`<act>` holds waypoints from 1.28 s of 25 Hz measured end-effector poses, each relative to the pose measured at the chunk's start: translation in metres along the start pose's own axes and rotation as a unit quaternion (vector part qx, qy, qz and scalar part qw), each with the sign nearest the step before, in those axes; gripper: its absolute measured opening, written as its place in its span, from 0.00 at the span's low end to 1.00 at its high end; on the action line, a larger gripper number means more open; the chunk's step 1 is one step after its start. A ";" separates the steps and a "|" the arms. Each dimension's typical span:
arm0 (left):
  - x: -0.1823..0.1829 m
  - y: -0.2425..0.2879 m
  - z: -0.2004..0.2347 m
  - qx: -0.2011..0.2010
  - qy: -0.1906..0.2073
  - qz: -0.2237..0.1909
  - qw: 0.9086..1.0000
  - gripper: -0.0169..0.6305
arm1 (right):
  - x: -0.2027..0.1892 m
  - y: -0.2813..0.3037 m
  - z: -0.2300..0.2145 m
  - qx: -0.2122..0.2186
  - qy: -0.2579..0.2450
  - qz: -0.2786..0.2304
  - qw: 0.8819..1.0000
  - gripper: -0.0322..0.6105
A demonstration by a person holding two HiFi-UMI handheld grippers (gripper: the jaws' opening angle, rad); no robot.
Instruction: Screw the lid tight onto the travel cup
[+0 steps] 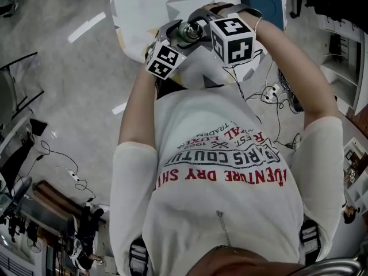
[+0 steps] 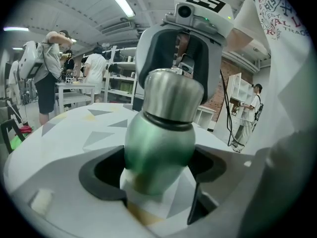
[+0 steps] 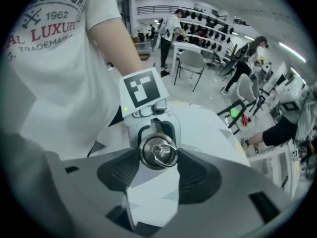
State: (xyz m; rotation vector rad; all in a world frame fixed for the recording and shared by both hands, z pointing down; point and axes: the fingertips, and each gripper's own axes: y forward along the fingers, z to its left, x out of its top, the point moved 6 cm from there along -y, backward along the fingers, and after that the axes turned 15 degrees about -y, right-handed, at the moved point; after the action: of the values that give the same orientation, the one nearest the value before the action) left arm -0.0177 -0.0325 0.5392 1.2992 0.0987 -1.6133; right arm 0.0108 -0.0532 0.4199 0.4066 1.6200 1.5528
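My left tongs [image 2: 157,171] clamp the green travel cup [image 2: 158,143]. My right tongs [image 3: 158,173] grip its steel lid [image 3: 158,151] from above.

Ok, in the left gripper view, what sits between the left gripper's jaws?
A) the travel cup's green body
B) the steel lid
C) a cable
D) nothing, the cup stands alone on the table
A: the left gripper has the green body of the travel cup between its jaws, pads against its sides, and the steel lid sits above them.
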 end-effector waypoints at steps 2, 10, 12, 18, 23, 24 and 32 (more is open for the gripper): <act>0.001 0.000 0.001 -0.002 0.000 0.002 1.000 0.64 | -0.001 -0.001 -0.001 -0.011 0.042 0.003 0.999 0.44; 0.001 0.001 0.006 -0.002 -0.004 0.000 1.000 0.64 | 0.001 0.000 0.000 -0.083 0.152 0.027 0.985 0.44; 0.002 0.001 0.007 -0.002 -0.005 0.000 1.000 0.64 | 0.000 -0.001 0.000 -0.107 0.207 0.023 0.972 0.44; 0.001 0.001 0.005 -0.002 -0.002 0.007 1.000 0.64 | -0.002 -0.003 0.005 -0.179 0.374 0.009 0.910 0.44; 0.000 0.003 0.002 0.000 -0.001 0.007 1.000 0.64 | 0.001 -0.001 0.013 -0.228 0.417 0.021 0.879 0.44; 0.000 0.003 0.003 -0.001 -0.001 0.008 1.000 0.64 | 0.001 0.000 0.012 -0.224 0.416 0.018 0.881 0.44; -0.002 0.004 0.004 -0.003 -0.001 0.008 1.000 0.64 | 0.002 -0.013 0.008 -0.127 0.299 -0.020 0.946 0.47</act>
State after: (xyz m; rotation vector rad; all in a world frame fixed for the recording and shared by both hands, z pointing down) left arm -0.0176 -0.0351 0.5441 1.2915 0.0923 -1.5999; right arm 0.0191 -0.0484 0.4080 -0.2672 1.8101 1.9417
